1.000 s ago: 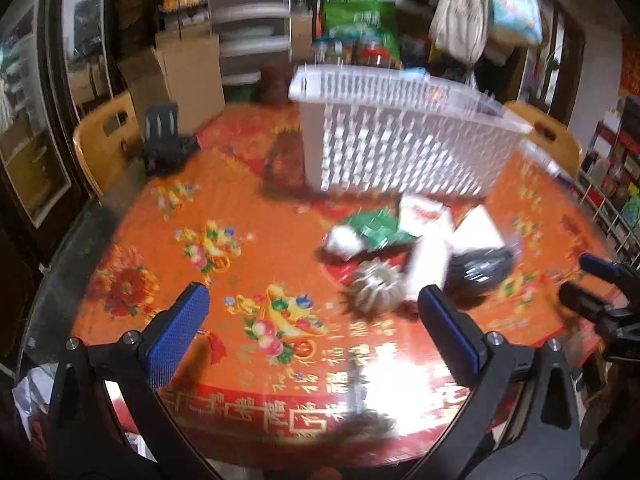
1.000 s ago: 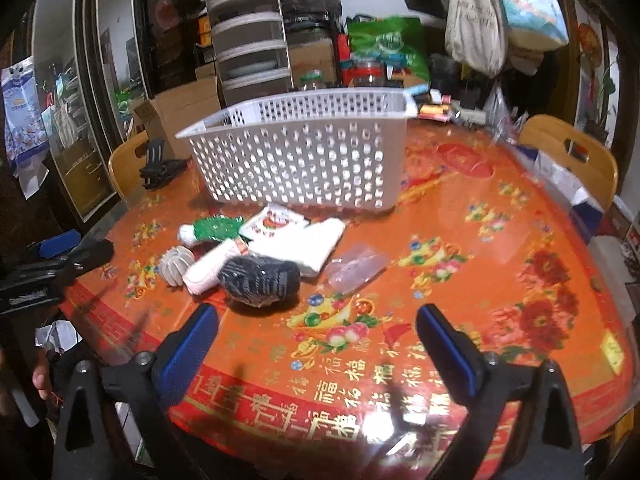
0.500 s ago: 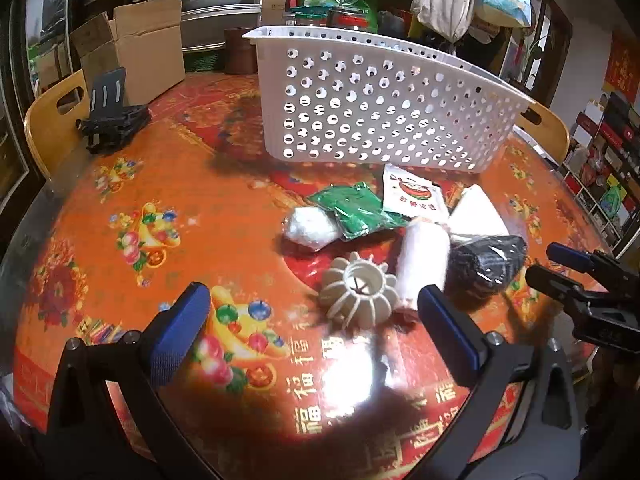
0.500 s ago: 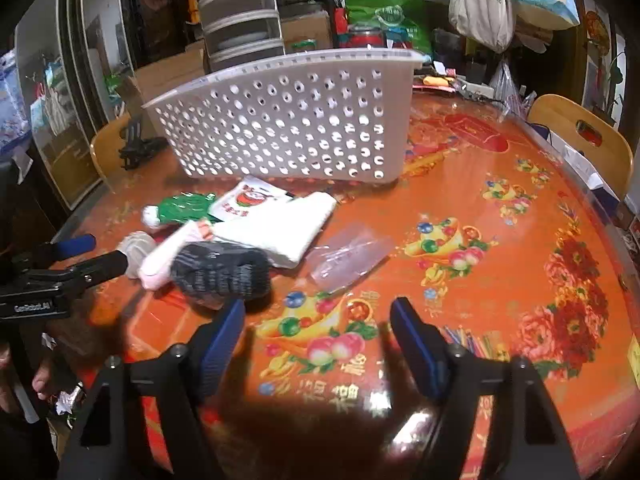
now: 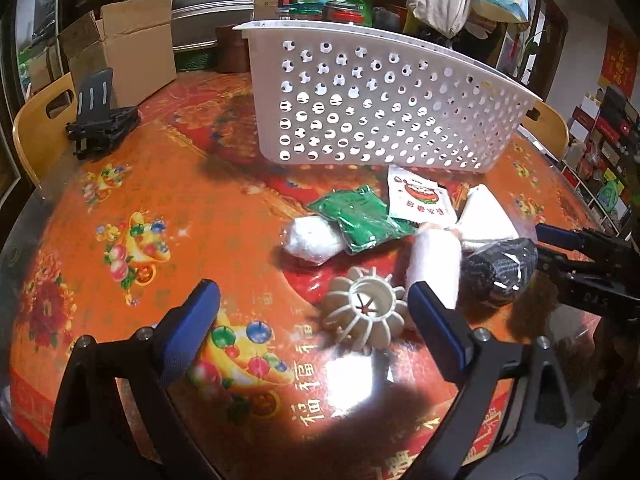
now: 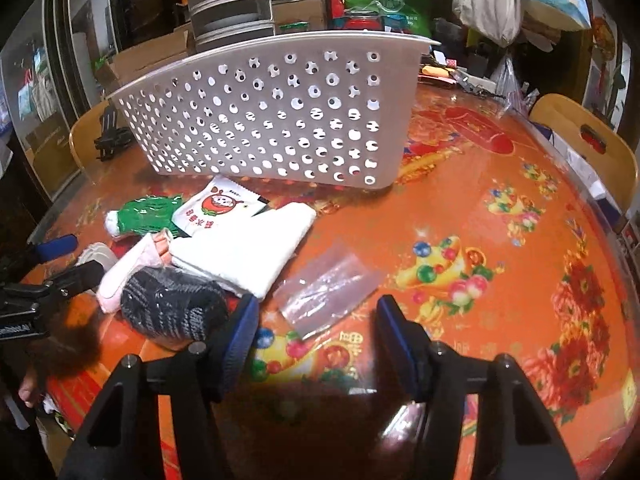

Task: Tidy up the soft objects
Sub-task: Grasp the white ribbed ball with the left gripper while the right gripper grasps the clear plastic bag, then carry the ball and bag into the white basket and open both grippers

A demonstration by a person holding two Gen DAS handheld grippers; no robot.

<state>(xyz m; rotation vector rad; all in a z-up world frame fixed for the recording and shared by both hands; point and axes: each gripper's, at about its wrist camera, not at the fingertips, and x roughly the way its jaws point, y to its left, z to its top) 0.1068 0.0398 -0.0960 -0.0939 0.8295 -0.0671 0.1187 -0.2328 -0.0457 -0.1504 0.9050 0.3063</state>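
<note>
Right wrist: one basket (image 6: 280,120), seven soft items (both hand-held grippers gaping, empty).

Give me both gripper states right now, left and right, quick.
Left gripper: open, holding nothing; its jaws have just been closing a little.
Right gripper: open, holding nothing; jaws have just been closing, clear plastic bag just ahead, untouched.
</note>
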